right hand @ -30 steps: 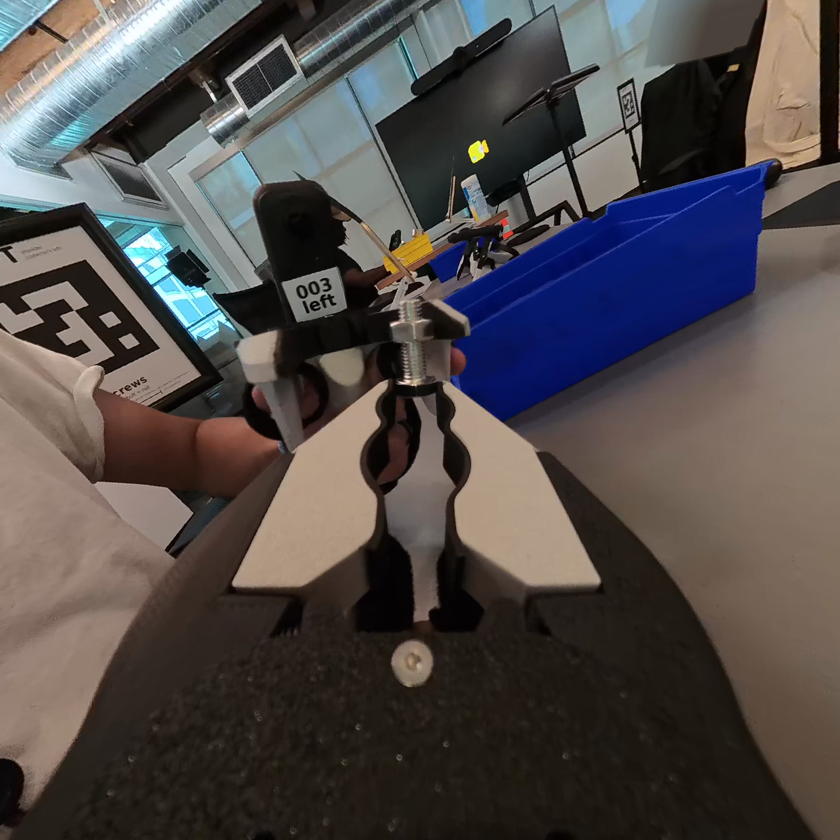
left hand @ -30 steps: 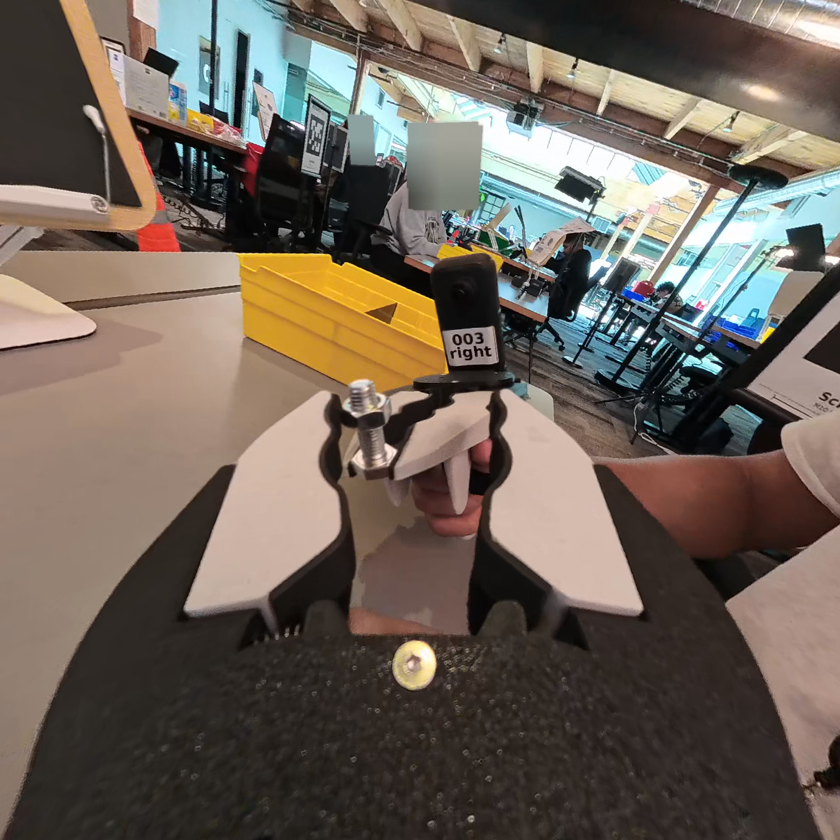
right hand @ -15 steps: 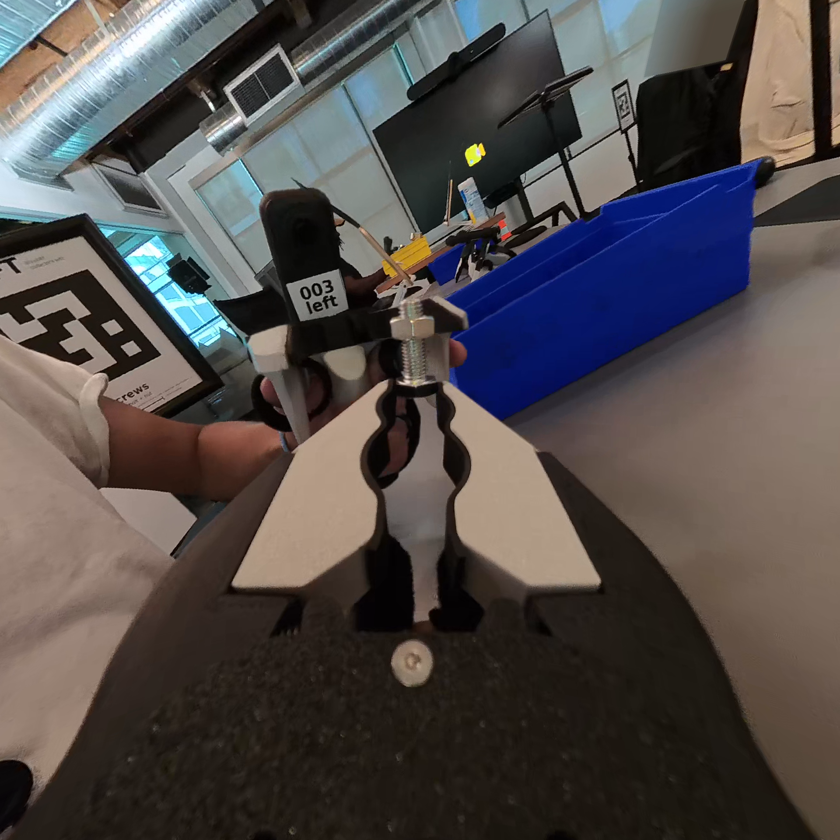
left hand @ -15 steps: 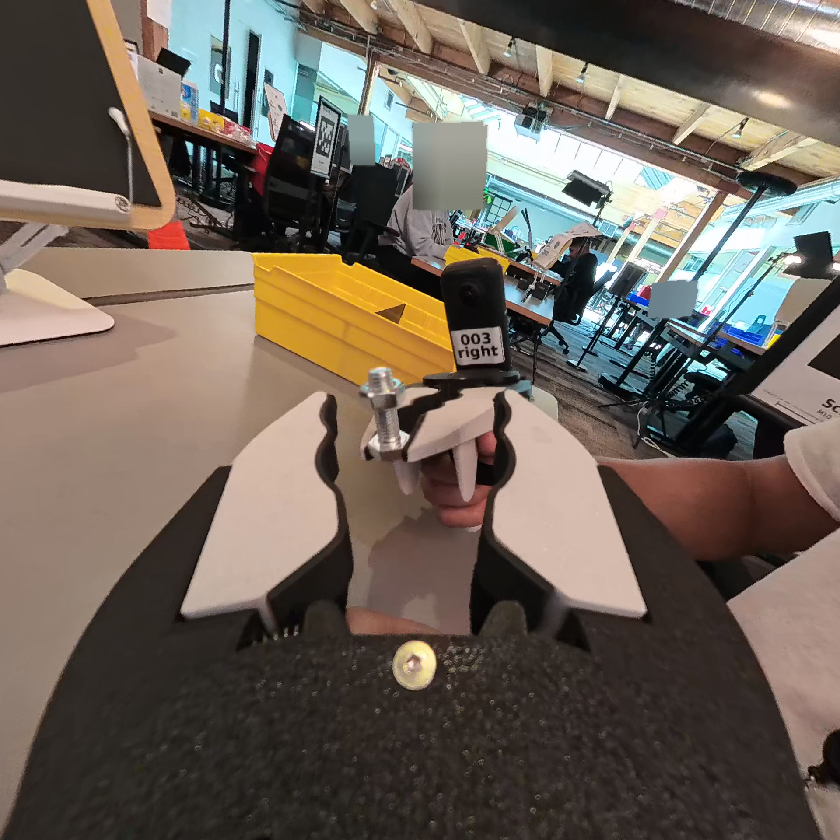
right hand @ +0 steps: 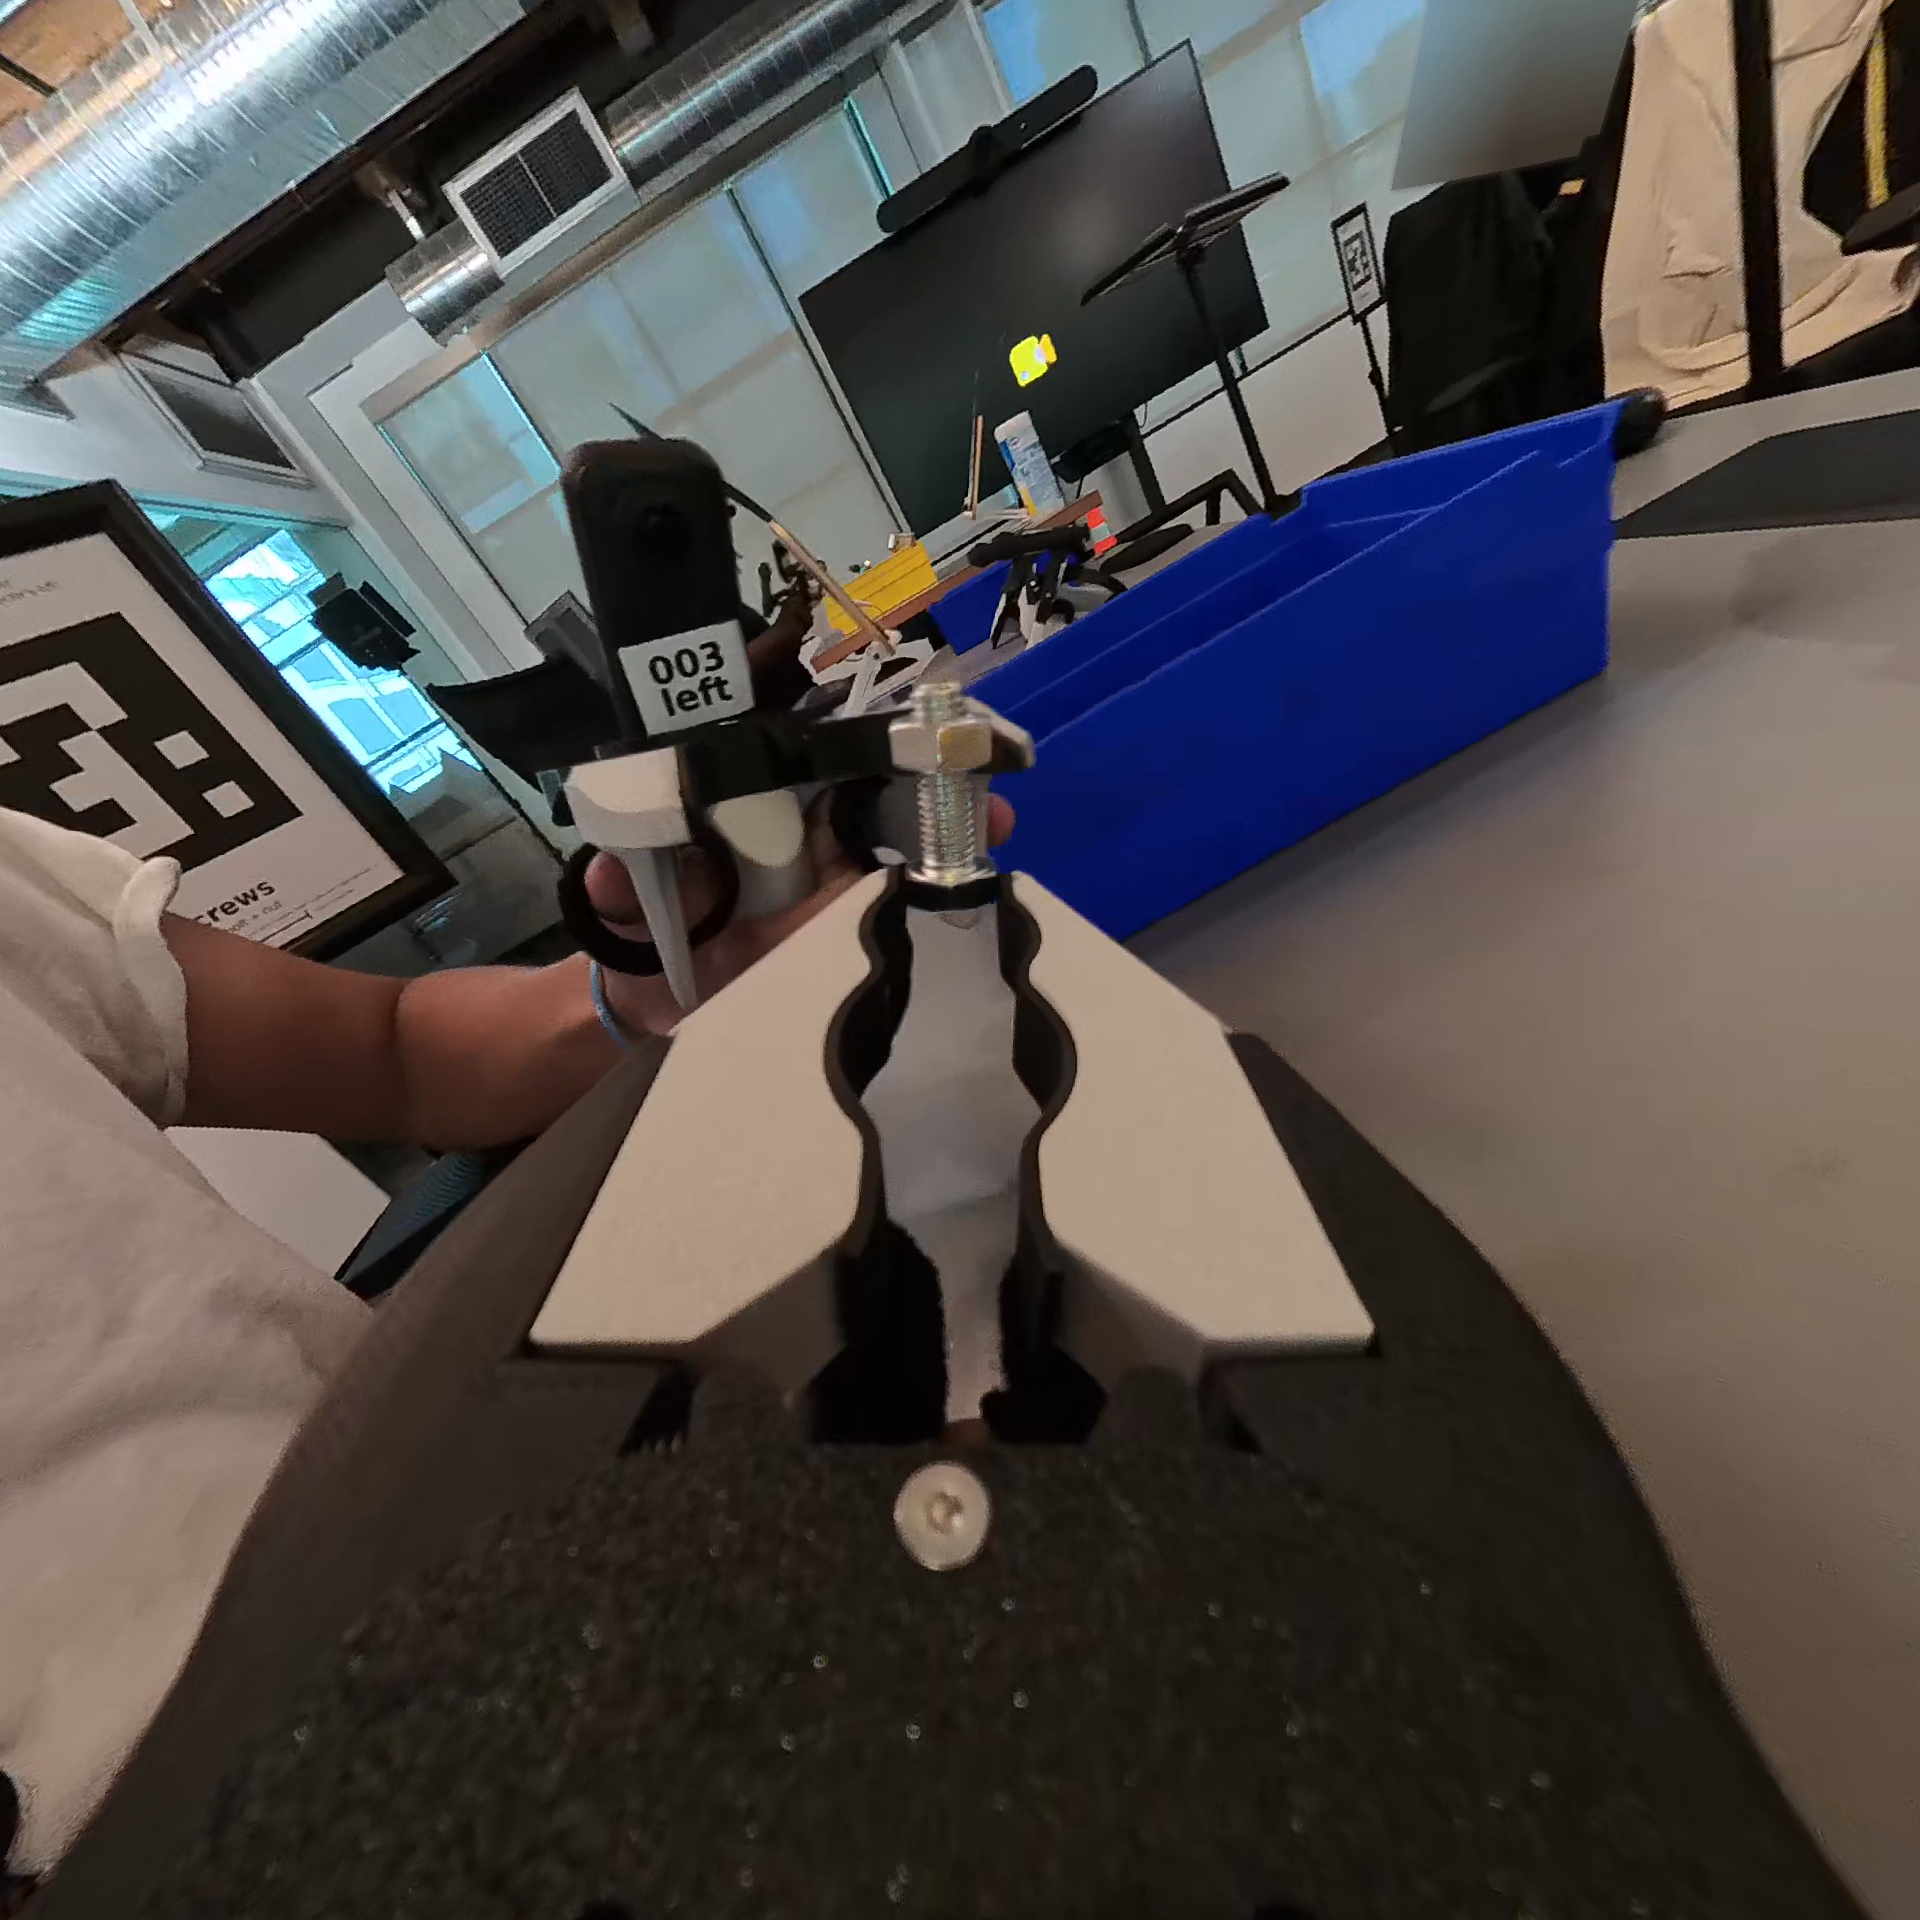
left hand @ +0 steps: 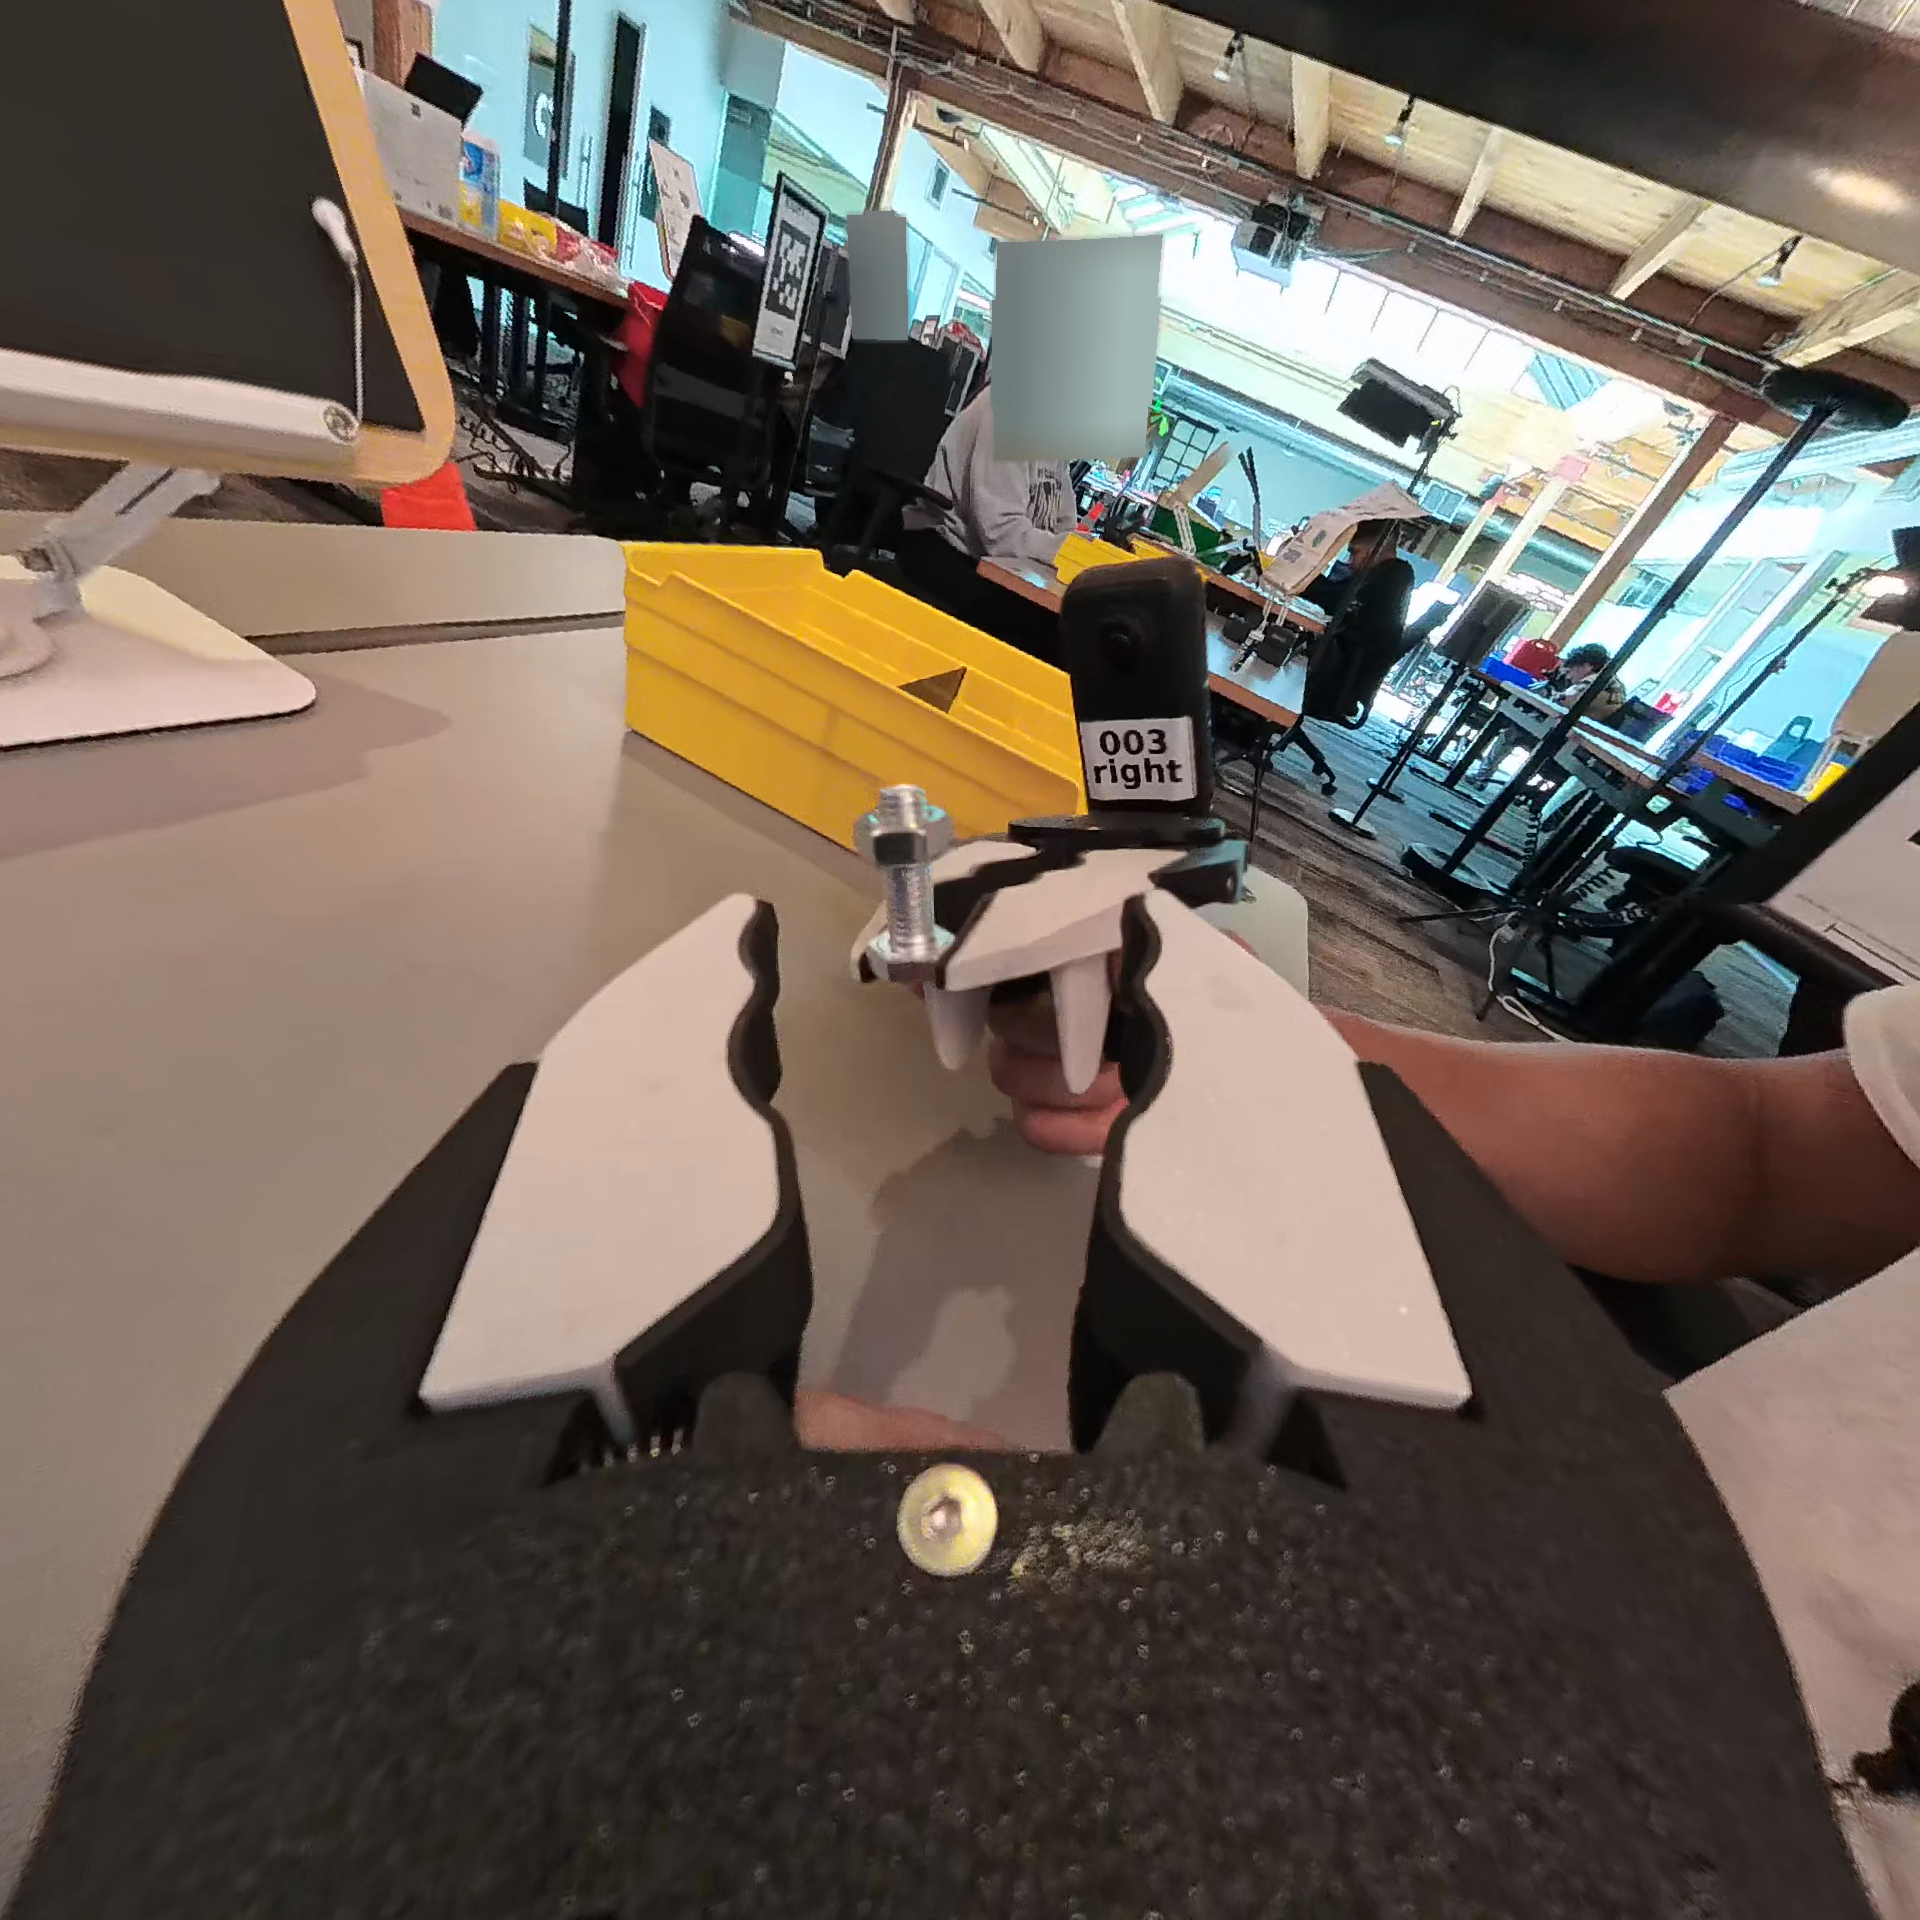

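right gripper [right hand: 948, 902]: clamped on upright bolt [right hand: 943, 805] | left gripper [left hand: 945, 935]: fingers apart, empty | left view only: yellow bin [left hand: 821, 686] | right view only: blue bin [right hand: 1299, 707]

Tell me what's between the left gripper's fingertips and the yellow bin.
A bolt with a nut near its top, held upright by the right gripper above the grey table. The left wrist view shows it.

Open workshop-lab, worktables [left hand: 499, 608], parts bins [right hand: 1351, 665]
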Action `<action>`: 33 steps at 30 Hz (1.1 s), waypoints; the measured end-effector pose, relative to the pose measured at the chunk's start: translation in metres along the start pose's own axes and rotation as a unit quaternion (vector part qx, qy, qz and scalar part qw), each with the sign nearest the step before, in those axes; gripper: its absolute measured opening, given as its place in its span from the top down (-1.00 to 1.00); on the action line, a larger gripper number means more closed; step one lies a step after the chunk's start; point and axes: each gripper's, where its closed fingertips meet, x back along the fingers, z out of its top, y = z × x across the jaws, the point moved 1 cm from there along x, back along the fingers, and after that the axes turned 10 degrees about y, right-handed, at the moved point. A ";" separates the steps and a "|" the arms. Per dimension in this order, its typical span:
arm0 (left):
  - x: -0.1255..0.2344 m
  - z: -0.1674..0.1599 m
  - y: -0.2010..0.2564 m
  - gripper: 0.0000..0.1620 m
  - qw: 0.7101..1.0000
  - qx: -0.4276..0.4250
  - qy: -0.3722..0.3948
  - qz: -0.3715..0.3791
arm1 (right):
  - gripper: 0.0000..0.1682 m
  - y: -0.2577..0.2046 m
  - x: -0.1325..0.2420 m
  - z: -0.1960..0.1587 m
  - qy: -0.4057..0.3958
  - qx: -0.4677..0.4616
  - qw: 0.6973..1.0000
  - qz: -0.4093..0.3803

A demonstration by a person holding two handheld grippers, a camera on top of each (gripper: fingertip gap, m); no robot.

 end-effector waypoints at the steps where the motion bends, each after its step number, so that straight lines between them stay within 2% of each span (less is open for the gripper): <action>1: -0.002 -0.002 0.001 0.23 1.000 0.003 -0.003 -0.002 | 0.80 -0.003 -0.004 -0.004 -0.006 0.000 1.000 0.005; 7: -0.004 -0.008 0.012 0.27 0.999 -0.005 -0.015 -0.028 | 0.80 -0.009 -0.011 -0.011 -0.016 0.001 1.000 0.019; 10: 0.003 0.003 0.009 0.53 1.000 -0.009 0.006 -0.026 | 0.80 -0.001 -0.003 0.000 0.004 -0.005 1.000 0.003; 11: 0.005 0.008 0.004 0.52 1.000 -0.011 0.018 -0.010 | 0.80 0.002 -0.001 0.001 0.005 -0.003 1.000 -0.003; 12: 0.006 0.011 0.001 0.36 1.000 -0.016 0.026 0.001 | 0.80 0.004 0.001 0.001 0.001 -0.001 1.000 -0.006; 16: 0.001 0.003 0.003 0.25 1.000 -0.030 0.005 -0.001 | 0.80 -0.004 -0.006 -0.006 -0.012 0.000 1.000 0.009; 22: -0.005 -0.004 0.014 0.19 0.999 -0.025 -0.004 -0.020 | 0.80 -0.013 -0.016 -0.017 -0.028 0.005 0.999 0.019; 24: -0.002 0.001 0.012 0.22 1.000 -0.025 0.005 -0.018 | 0.80 -0.004 -0.009 -0.009 -0.014 0.003 1.000 0.000; 26: 0.002 0.007 0.008 0.36 0.999 -0.032 0.014 -0.009 | 0.80 0.010 0.000 -0.001 -0.004 0.005 1.000 -0.028; 29: 0.002 0.005 0.005 0.23 0.999 -0.044 0.007 0.003 | 0.80 0.013 0.007 0.005 0.001 0.007 0.999 -0.034; 33: -0.002 0.001 0.006 0.18 0.999 -0.041 0.003 0.002 | 0.80 -0.004 -0.004 -0.008 -0.017 0.012 1.000 -0.004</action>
